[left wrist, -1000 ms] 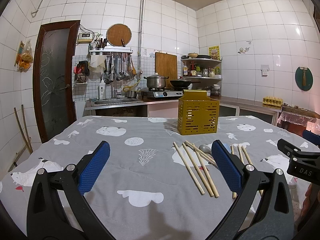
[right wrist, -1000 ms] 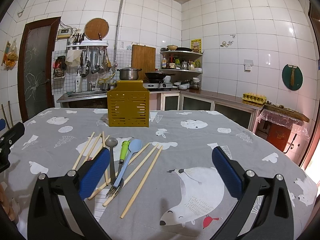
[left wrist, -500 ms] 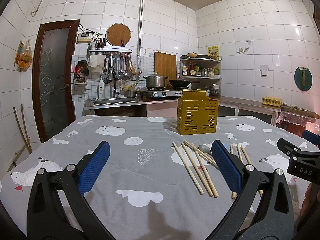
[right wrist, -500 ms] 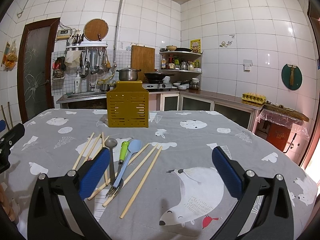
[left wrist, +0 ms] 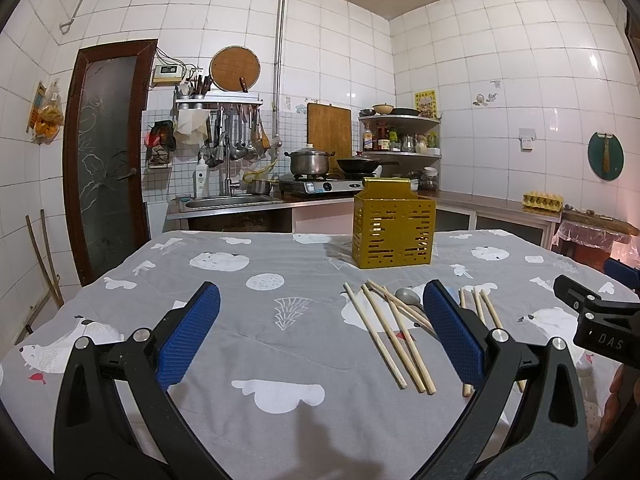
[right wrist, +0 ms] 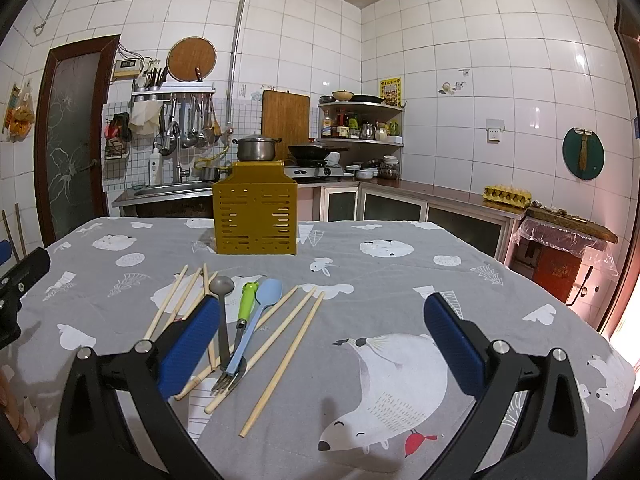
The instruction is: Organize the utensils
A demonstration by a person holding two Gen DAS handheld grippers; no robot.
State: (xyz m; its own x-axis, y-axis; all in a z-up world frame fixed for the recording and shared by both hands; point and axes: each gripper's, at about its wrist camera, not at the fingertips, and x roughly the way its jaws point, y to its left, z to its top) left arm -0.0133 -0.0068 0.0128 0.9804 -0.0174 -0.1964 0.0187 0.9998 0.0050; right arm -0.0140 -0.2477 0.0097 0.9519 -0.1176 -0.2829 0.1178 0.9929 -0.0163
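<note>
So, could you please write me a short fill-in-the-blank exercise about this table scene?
1. The slotted utensil holder standing on the table is ____ in colour.
2. The spoon beside the green-handled utensil is light ____.
3. Both the left tool and the right tool are ____.

Missing words: yellow; blue; open

Off to my right in the left wrist view, the only lettering I can read is "DAS", in pale capitals on the black body of the right gripper [left wrist: 600,320] where it pokes into frame. Far ahead, on the back wall beside the corner shelf, hangs a yellow poster [right wrist: 390,91] with print on it, but it is too small for me to read. The box by the door [left wrist: 164,73] shows a display I cannot make out.
</note>
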